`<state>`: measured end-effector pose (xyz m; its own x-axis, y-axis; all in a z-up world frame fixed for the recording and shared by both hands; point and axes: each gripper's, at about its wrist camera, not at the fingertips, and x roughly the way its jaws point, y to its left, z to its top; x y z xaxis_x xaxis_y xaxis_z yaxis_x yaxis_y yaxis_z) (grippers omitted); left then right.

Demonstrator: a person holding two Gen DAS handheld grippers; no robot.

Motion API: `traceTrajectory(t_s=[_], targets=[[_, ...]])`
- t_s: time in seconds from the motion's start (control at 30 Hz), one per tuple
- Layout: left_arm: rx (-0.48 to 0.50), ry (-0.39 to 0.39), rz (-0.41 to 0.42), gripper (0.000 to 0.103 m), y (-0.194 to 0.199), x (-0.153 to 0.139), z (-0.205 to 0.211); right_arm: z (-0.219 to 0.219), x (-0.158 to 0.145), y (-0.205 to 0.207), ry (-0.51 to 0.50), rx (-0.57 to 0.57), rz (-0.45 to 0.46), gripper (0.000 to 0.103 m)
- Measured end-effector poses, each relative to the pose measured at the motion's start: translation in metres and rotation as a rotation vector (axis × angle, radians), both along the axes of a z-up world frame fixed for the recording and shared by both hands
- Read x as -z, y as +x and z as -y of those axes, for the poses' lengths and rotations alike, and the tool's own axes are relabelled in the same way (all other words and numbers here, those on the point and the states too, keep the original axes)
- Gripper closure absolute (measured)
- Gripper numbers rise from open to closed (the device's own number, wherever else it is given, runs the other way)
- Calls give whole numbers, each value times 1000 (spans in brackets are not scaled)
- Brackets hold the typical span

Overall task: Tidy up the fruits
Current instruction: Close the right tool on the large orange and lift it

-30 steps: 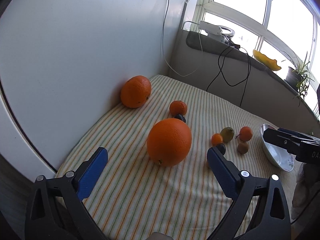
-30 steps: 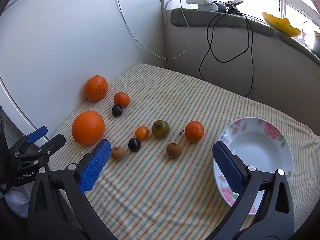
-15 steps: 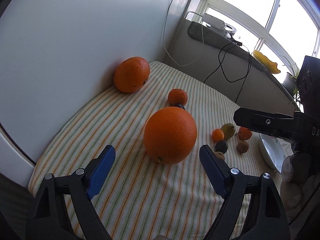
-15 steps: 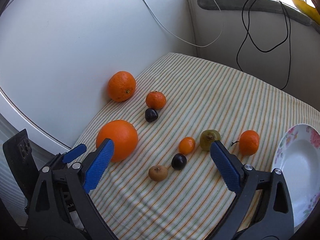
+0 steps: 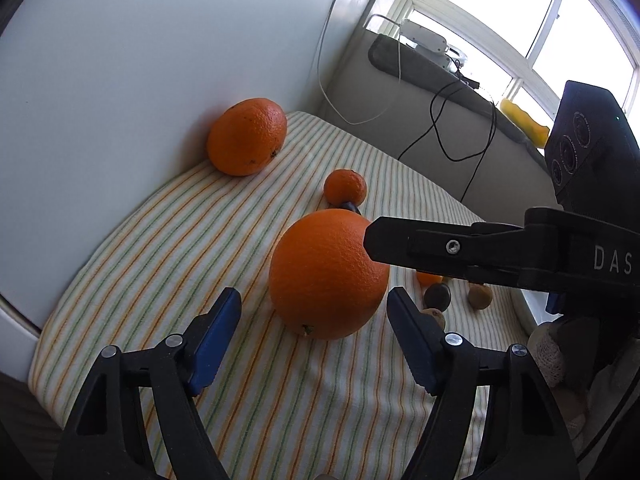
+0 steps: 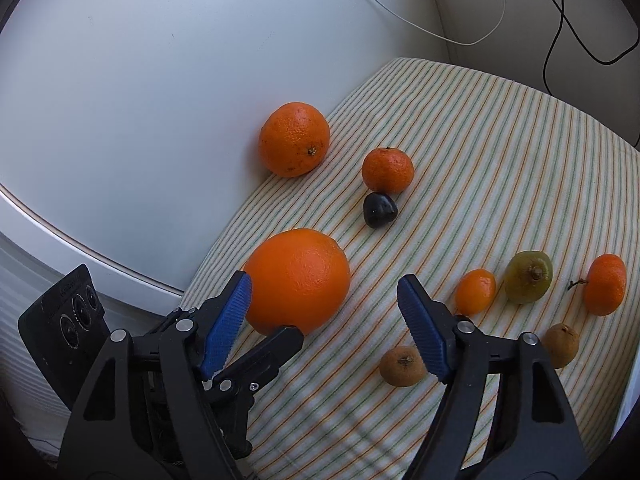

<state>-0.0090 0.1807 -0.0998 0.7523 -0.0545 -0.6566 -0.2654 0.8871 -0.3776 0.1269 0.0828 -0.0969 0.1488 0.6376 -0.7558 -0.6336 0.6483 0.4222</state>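
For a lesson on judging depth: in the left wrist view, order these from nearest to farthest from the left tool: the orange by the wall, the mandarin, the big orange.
1. Big orange, just ahead of the left tool.
2. Mandarin, behind it.
3. Orange by the wall, far left.

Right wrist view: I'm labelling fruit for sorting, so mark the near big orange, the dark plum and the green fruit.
near big orange [image 6: 298, 280], right wrist view, middle of its lit peel.
dark plum [image 6: 380, 210], right wrist view, centre of its glossy skin.
green fruit [image 6: 528, 278], right wrist view, beside its stem end.
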Motion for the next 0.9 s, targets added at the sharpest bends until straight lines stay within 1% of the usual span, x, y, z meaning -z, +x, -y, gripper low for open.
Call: traceTrajectory(t_s=[0.13, 0.3, 0.4, 0.47, 0.53, 0.77, 0.9], targets=[[6, -20, 3, 29, 3, 2, -2, -13, 9, 2, 6, -21, -27, 24], [18, -35, 11, 31, 5, 3, -1, -25, 16, 4, 2, -35, -37, 24], [27, -42, 11, 35, 6, 4, -1, -28, 19, 5, 1, -43, -44, 26], [38, -56, 12, 40, 7, 6, -1, -31, 20, 6, 5, -46, -54, 27], [37, -57, 16, 40, 6, 6, -2, -34, 23, 7, 17, -56, -71, 32], [26, -49, 17, 41, 5, 3, 0, -35, 17, 1, 5, -61, -38, 32], [33, -31, 21, 41, 4, 1, 2, -33, 15, -2, 12, -61, -32, 33]])
